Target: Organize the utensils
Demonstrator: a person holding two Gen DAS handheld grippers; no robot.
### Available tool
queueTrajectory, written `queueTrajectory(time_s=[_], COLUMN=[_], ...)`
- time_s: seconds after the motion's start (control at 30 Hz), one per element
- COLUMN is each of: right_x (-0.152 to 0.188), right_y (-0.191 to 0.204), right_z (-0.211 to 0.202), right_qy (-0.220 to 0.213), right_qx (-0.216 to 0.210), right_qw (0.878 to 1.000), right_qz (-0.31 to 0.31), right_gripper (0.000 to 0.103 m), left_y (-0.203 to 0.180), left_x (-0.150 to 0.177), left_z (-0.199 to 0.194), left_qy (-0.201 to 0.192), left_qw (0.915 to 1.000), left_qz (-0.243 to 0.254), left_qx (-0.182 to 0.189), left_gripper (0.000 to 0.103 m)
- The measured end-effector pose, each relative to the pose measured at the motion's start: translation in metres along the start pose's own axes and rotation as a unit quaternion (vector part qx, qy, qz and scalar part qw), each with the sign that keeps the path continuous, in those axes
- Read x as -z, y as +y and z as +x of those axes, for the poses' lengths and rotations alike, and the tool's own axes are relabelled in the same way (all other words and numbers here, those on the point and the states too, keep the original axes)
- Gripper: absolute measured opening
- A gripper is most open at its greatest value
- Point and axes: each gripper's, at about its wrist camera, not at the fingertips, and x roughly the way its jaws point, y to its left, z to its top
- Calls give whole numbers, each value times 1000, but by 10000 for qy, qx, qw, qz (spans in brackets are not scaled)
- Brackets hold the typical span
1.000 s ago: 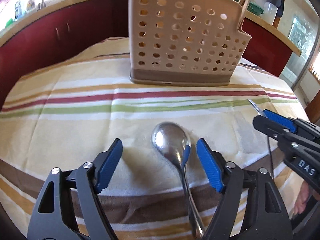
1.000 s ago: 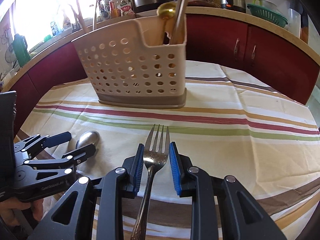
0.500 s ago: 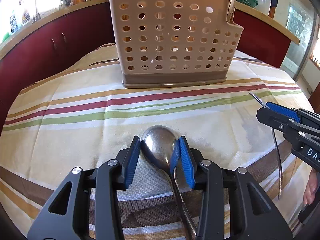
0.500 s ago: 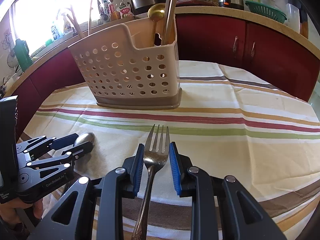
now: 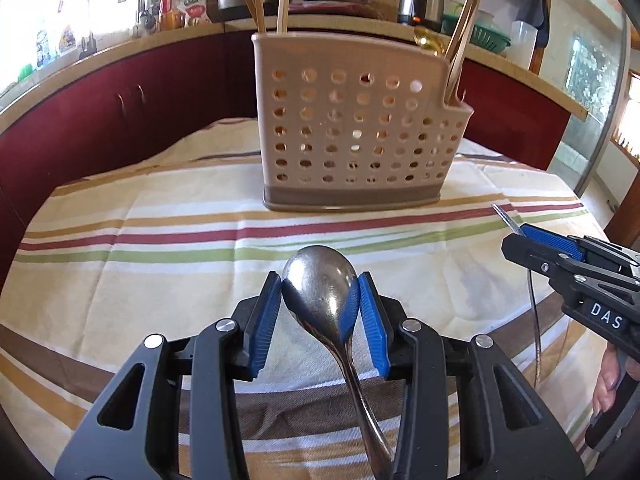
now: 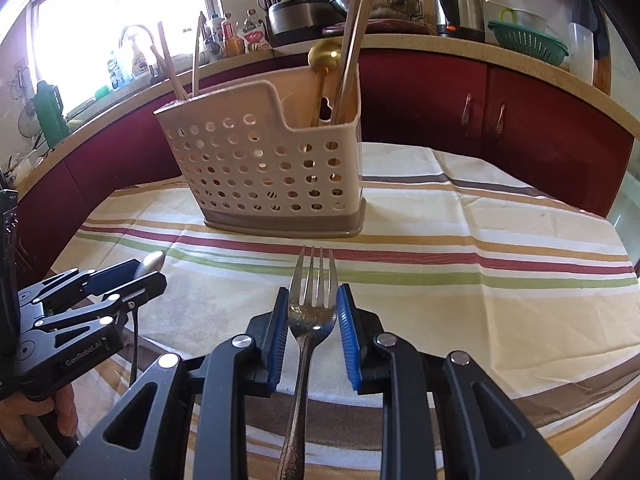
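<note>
Spoon [image 5: 320,284] steel, oval bowl pinched by ribbed blue fingers [image 5: 264,316]; fork [image 6: 313,304] likewise.

A: Left wrist view. Perforated caddy [image 5: 356,128] stands at 12 o'clock on the striped bench [image 5: 120,264], blocking the straight line ahead. Open cloth lies between it and the left gripper [image 5: 318,312].

B: Sides?

A: 9 o'clock is bare cloth. At 3 o'clock the right gripper [image 5: 520,236] sits near, narrowing that side.

B: Above the caddy?

A: Chopsticks [image 6: 356,36] and a gold spoon [image 6: 325,58] stick up at its right end; two more sticks [image 6: 176,64] at its left. The middle of the rim is open.
</note>
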Motion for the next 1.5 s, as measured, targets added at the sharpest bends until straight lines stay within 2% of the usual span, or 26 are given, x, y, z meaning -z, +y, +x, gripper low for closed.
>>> queueTrajectory(time_s=[0.67,1.2,1.23,1.27,1.3,1.33,1.5], right_x=[2,-4,-5,-6,-7,-8,-13], right_y=[6,9,9,10,10,11,14], right_z=[-34,-47,-48,-49,-50,-51,-50], right_qy=[-501,-773,-788,-808,-828,-847,-898], right_qx=[139,143,140,134,129,129,121], right_qw=[9986,9969,9968,9966,9965,9963,9959], right_qz=[14,-4,-10,-16,-21,-29,-56], right_gripper=[25,24,24,24,24,24,24], left_y=[6,8,8,9,9,10,14], left_x=[0,-3,-4,-4,-5,-6,-9], left_z=[-42,-59,-60,-62,-62,-62,-59], left_qy=[-451,-710,-721,-731,-728,-717,-730], left_qw=[9990,9975,9974,9973,9973,9974,9973], left_qz=[-25,-4,-7,-10,-5,-6,-46], left_qx=[-12,-19,-13,2,17,15,33], left_gripper=[38,38,37,30,12,7,1])
